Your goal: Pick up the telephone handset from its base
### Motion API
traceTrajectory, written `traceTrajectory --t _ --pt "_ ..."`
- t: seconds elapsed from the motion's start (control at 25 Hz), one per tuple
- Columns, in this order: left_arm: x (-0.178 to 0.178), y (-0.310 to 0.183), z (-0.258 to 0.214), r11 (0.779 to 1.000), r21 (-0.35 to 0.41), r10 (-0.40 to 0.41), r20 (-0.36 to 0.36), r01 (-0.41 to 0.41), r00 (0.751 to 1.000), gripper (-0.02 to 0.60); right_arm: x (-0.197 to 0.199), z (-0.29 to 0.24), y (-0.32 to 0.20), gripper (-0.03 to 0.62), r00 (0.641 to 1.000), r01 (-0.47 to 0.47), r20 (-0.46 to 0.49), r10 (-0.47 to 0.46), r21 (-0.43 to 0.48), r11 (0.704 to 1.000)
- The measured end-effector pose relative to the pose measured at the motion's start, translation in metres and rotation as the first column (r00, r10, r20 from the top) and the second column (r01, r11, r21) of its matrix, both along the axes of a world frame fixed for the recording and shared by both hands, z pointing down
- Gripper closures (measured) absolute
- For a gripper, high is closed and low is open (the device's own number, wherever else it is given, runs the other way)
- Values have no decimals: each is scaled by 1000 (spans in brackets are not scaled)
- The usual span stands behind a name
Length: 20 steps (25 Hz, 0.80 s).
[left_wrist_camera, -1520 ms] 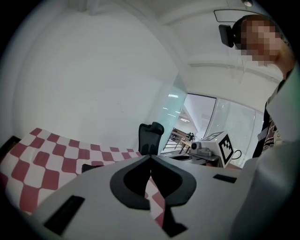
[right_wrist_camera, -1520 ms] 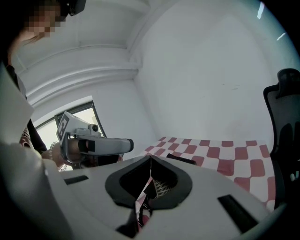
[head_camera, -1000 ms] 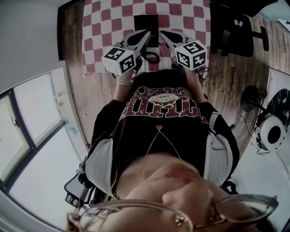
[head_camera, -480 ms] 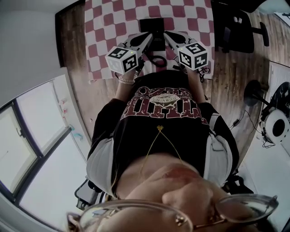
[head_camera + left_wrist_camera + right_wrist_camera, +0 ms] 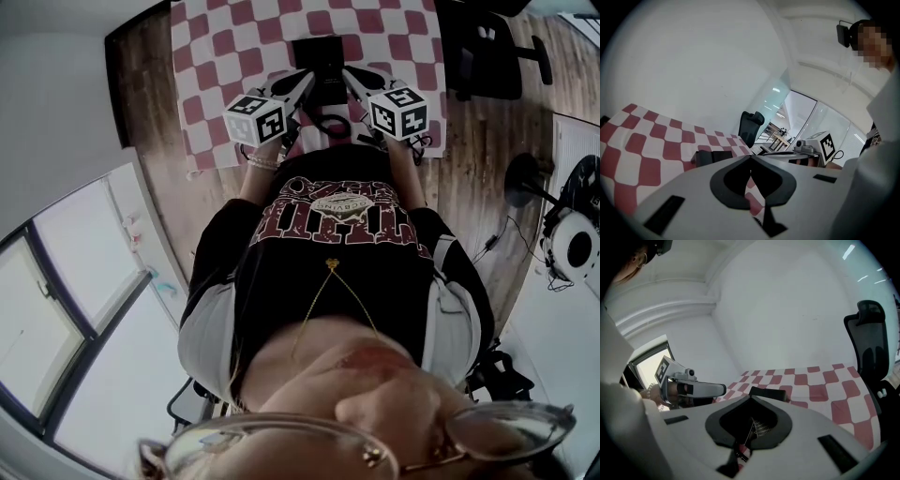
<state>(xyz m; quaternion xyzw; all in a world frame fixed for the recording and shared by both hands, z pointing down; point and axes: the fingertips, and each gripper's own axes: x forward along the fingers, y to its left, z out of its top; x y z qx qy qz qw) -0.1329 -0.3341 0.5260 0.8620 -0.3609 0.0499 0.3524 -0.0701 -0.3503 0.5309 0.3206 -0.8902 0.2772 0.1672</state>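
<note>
- The counter (image 5: 216, 56) is covered by a flat cloth of red and white squares that runs right out to its edges.
- The telephone (image 5: 318, 62) is a matte black, boxy oblong. It lies midway between the counter's left and right edges, nearer the edge at the person's side. No view is clear enough to tell the handset from the base.
- A thin dark cord (image 5: 324, 122) loops on the cloth between the telephone and the near edge.
- The left claw (image 5: 306, 82) has a smooth pale grey shell with black inner pads and carries a cube of black-and-white square markers. In the left gripper view its jaws meet tip to tip, with nothing between them.
- The right claw (image 5: 349, 75) has the same build. In the right gripper view its jaws also stand together and hold nothing.
- In the head view the two claws point inward at the telephone from either side, their tips just beside its near corners. Contact cannot be made out.
- In the left gripper view the telephone (image 5: 712, 156) lies past the closed tips, to their left.
- In the right gripper view the telephone (image 5: 767, 393) lies just past the tips.
- A black office chair (image 5: 487, 52) stands on plank flooring beyond the counter's right edge.
</note>
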Motion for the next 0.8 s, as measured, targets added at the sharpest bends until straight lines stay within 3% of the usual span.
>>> traceTrajectory --t 0.8 --pt "-15 -2 50 992 -124 11 -1 -11 1000 572 0 44 -2 576 998 -6 -57 1 -96 995"
